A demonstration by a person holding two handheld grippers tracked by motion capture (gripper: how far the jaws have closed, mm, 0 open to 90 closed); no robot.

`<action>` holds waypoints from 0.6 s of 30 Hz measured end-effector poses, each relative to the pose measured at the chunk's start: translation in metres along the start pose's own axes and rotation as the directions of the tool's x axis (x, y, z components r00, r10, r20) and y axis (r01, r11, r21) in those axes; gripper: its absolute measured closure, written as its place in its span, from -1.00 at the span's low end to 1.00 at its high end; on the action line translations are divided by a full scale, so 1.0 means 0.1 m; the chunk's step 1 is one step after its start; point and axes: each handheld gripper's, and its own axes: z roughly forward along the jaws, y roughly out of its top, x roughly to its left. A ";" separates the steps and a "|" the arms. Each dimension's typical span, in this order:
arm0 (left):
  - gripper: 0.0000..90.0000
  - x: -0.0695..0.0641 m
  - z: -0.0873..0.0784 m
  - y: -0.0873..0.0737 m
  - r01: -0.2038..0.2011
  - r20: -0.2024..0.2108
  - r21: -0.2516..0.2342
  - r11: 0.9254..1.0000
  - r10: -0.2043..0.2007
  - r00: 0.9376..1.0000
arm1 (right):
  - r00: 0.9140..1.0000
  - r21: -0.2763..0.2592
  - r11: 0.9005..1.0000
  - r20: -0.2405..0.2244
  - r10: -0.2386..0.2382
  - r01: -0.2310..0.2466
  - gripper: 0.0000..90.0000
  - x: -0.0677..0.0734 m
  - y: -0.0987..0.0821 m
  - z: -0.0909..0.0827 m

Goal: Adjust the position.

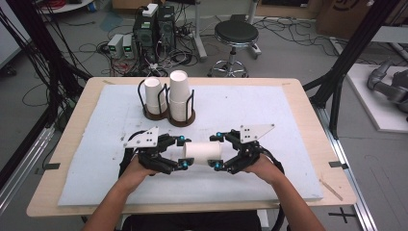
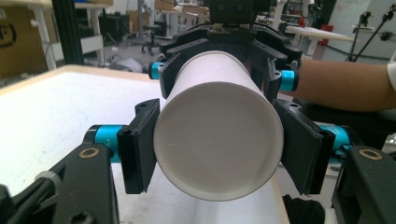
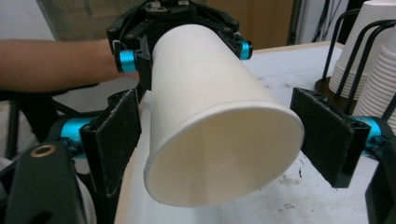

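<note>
Behind the cup (image 3: 219, 121), stacked cups (image 3: 373, 60)

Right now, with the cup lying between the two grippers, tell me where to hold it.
Grip the cup at its closed base end, coming from the left, where the left gripper already clamps it. The base is narrower and stiffened by its bottom disc. The wide open rim, between the right gripper's pads, would likely squash.

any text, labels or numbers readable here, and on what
None can be read.
The paper cup held between the two grippers is plain white, with no print.
The stacked cups in the wire holder are blank too.
The cardboard box at the left edge of the left gripper view bears a dark mark, cut off and unreadable.
</note>
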 end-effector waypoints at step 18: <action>-0.22 0.06 -0.01 -0.05 0.022 0.018 -0.014 1.000 -0.022 1.000 | 1.000 -0.008 1.000 0.028 -0.004 0.004 -0.40 0.02 0.00 0.01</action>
